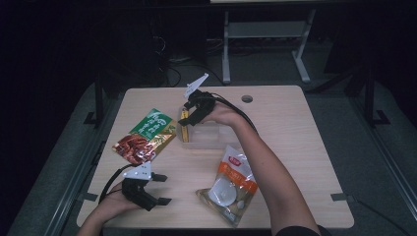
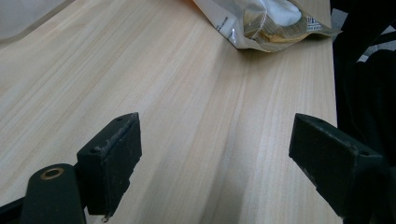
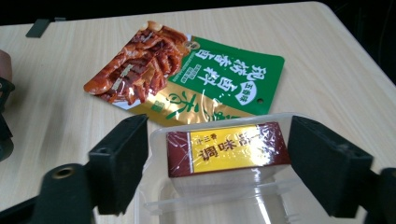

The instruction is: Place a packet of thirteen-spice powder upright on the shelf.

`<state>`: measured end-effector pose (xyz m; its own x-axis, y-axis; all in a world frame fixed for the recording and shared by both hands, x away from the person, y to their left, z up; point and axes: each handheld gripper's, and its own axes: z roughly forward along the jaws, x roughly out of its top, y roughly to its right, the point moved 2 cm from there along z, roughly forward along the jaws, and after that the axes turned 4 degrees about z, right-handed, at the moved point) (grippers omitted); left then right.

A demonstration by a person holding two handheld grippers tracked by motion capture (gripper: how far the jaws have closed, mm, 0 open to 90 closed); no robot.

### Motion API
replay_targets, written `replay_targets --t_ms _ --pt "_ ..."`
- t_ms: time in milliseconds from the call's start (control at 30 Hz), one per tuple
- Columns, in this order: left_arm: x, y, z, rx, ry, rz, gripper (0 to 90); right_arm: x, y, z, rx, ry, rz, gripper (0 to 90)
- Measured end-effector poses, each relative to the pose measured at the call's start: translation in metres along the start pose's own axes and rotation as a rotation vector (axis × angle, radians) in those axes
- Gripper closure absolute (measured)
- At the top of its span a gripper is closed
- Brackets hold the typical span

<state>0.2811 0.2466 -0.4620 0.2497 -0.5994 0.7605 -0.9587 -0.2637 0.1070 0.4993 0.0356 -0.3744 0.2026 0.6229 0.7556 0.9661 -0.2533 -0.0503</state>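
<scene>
Item: yellow-labelled box [image 3: 227, 149], in clear tray [image 3: 210, 198], between your right gripper [image 3: 217, 163] jaws, parted, untouching. Your left gripper [image 2: 215, 154]: open, empty.

The white-and-orange pouch [image 2: 271, 23] is cut off by the top edge in the left gripper view. The clear tray [image 3: 210, 200] is cropped at the bottom in the right gripper view. Print on the green packet [image 1: 147, 135] is too small to be read from the high view.
</scene>
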Motion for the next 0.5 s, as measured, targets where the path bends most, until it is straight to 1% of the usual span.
replay_targets --t_ms 33,100,133,200,233,267,300,333,367,400,467,500 --pt "0.0 0.0 0.0 -0.003 0.002 -0.014 16.5 0.0 -0.001 -0.007 0.005 0.03 0.009 17.8" --pt "-0.001 -0.001 0.0 -0.002 0.003 -0.014 16.5 0.0 -0.002 -0.01 0.004 0.038 0.014 17.5" --pt "-0.001 -0.002 -0.001 0.004 0.006 -0.013 16.5 0.0 -0.004 -0.02 -0.01 0.07 0.006 17.3" --pt "0.0 -0.003 -0.001 0.006 0.013 -0.017 16.5 -0.002 -0.005 -0.028 -0.024 0.086 0.004 16.8" --pt "0.0 -0.004 -0.002 0.01 0.009 -0.012 16.5 -0.002 -0.005 -0.028 -0.024 0.086 0.004 16.8" --pt "0.001 -0.004 -0.001 0.015 0.026 -0.025 16.5 -0.003 -0.006 -0.033 -0.032 0.097 0.015 16.8" --pt "0.001 -0.005 -0.002 0.019 0.021 -0.019 16.5 -0.007 -0.009 -0.043 -0.04 0.114 0.023 16.8" --pt "0.002 -0.006 -0.003 0.029 0.03 -0.023 16.6 -0.009 -0.01 -0.048 -0.041 0.12 0.027 16.8" --pt "0.002 -0.006 -0.003 0.029 0.03 -0.023 16.5 -0.011 -0.013 -0.052 -0.038 0.125 0.048 16.8" --pt "0.004 -0.007 -0.003 0.033 0.038 -0.028 16.6 -0.014 -0.015 -0.056 -0.041 0.13 0.055 16.7" --pt "0.005 -0.007 -0.003 0.041 0.038 -0.028 16.5 -0.021 -0.019 -0.065 -0.044 0.14 0.052 16.7" --pt "0.006 -0.009 -0.003 0.045 0.043 -0.021 16.5 -0.024 -0.021 -0.068 -0.044 0.148 0.062 16.7"
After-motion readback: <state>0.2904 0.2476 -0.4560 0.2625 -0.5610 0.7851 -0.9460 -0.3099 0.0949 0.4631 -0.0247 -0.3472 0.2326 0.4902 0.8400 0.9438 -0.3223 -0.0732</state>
